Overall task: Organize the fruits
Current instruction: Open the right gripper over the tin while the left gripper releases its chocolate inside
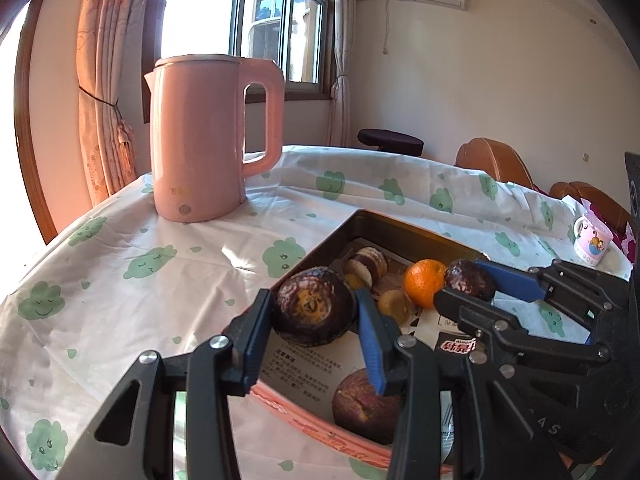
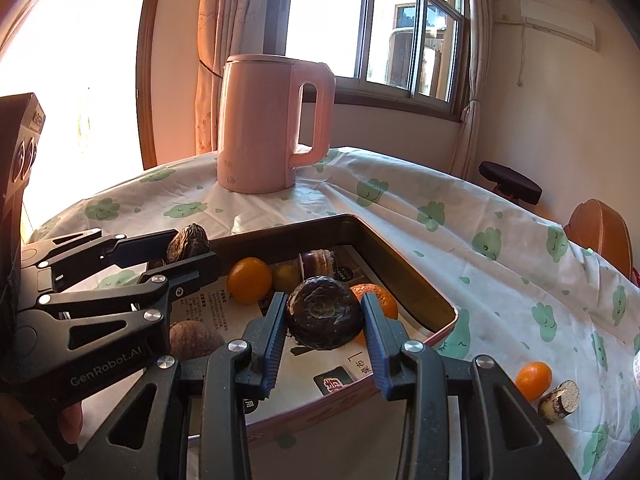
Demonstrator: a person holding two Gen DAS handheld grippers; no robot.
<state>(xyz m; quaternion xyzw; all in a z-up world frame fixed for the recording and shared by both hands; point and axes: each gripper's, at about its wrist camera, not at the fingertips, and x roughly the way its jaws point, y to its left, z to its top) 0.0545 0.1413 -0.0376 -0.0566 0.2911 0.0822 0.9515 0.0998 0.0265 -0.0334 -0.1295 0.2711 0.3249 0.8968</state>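
Presently, in the left wrist view, the left hand-held gripper [image 1: 316,316] is clamped on a dark, wrinkled round fruit [image 1: 314,310], held over the near-left edge of the shallow rectangular tin tray with a pink outer wall [image 1: 320,420]. Inside the tray lie a glossy orange mandarin [image 1: 424,282], a cut brown fruit [image 1: 366,266], a small yellowish piece [image 1: 394,304] and a brownish round fruit [image 1: 364,406] near the front wall. The right hand-held gripper [image 1: 466,280] enters from the right, closed on a second dark wrinkled fruit [image 1: 468,278] above the tray. A tall pink plastic kettle [image 1: 212,136] stands well behind on the cloud-patterned white cloth of the bench [image 1: 120,264].

In the right wrist view, the right gripper's blue pads press both sides of its dark fruit over the tray's middle. Outside the tray, on the cloth to the right, remain a small loose mandarin [image 2: 534,378] and a short cut brown stub [image 2: 560,400].

Assessment: most fruit is already in the tray; two pieces are held above it, unreleased; two remain uncollected.
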